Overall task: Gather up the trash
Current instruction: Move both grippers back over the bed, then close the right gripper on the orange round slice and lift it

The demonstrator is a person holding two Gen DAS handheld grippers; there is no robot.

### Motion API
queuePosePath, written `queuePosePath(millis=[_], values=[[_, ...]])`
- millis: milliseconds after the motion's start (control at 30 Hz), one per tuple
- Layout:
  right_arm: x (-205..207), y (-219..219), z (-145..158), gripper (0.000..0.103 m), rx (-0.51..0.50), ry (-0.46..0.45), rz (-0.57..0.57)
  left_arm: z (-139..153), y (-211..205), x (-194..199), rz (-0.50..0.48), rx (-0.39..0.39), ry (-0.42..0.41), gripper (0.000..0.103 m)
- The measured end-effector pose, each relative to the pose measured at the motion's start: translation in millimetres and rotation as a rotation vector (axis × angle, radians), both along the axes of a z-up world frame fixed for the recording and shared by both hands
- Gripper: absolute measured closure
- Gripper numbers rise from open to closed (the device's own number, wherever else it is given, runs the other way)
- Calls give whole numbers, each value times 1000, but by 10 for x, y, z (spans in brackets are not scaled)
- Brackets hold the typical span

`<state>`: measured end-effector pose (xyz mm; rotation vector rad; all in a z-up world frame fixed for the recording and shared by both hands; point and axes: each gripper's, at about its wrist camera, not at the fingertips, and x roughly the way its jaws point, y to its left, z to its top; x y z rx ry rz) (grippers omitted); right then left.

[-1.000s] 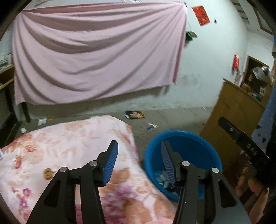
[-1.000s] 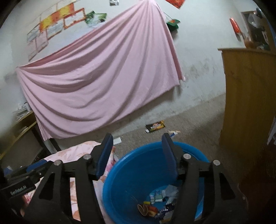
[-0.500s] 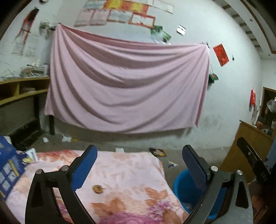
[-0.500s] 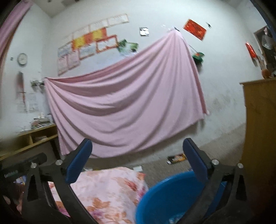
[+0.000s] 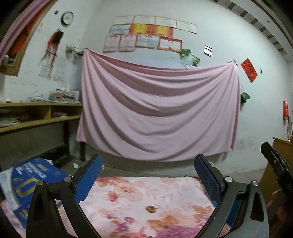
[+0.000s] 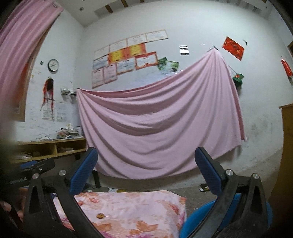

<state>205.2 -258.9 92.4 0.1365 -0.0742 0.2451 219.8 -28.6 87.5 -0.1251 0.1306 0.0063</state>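
Both wrist cameras look level past their open jaws, above the floral cloth [image 5: 146,192] [image 6: 128,206], toward the far pink sheet [image 5: 155,113] [image 6: 161,128], which both views share.

pink sheet [image 5: 157,113] on wall, clock [image 5: 67,17], wooden shelf [image 5: 36,113]

A flowered pink blanket [image 5: 146,192] covers the bench. One small brown round scrap [image 5: 151,209] lies on it near the middle; a blue printed box [image 5: 31,181] rests at its nine o'clock edge.
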Motion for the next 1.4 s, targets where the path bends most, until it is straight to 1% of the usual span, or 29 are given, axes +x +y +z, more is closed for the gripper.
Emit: queuePosePath(millis=[100,267,367,500,633,700,800,967,1000,1067,1100,1133,1233,1400], values=[[5,162,-18,0,-18,-9,32,-33,116,-71,34,9,-14,5],[51,391,-75,0,-53,1,70,-132,266,-97,69,21,-6,5],[129,516,-107,0,-69,26,84,-195,362,-96,85,20,6,5],[251,618,-161,0,-60,82,122,-278,478,-129,119,16,22,5],[449,749,-253,0,-70,193,176,-363,508,-150,150,39,46,5],[552,819,-311,0,-82,252,200,-425,508,-120,154,50,73,5],[696,954,-409,0,-153,338,207,-528,536,-34,161,56,126,5],[980,1110,-626,13,-218,501,247,-695,666,83,161,14,209,5],[1034,1140,-670,13,-230,533,258,-721,698,103,162,2,223,5],[1182,1224,-801,16,-270,628,285,-765,738,120,164,-20,245,5],[1228,1251,-848,17,-283,656,291,-790,755,131,162,-30,256,5],[1316,1304,-931,19,-307,714,299,-804,771,136,163,-35,263,5],[1498,1408,-1099,25,-336,819,344,-839,772,179,165,-43,298,5],[1624,1518,-1241,27,-353,897,394,-895,771,276,162,-46,358,5]])
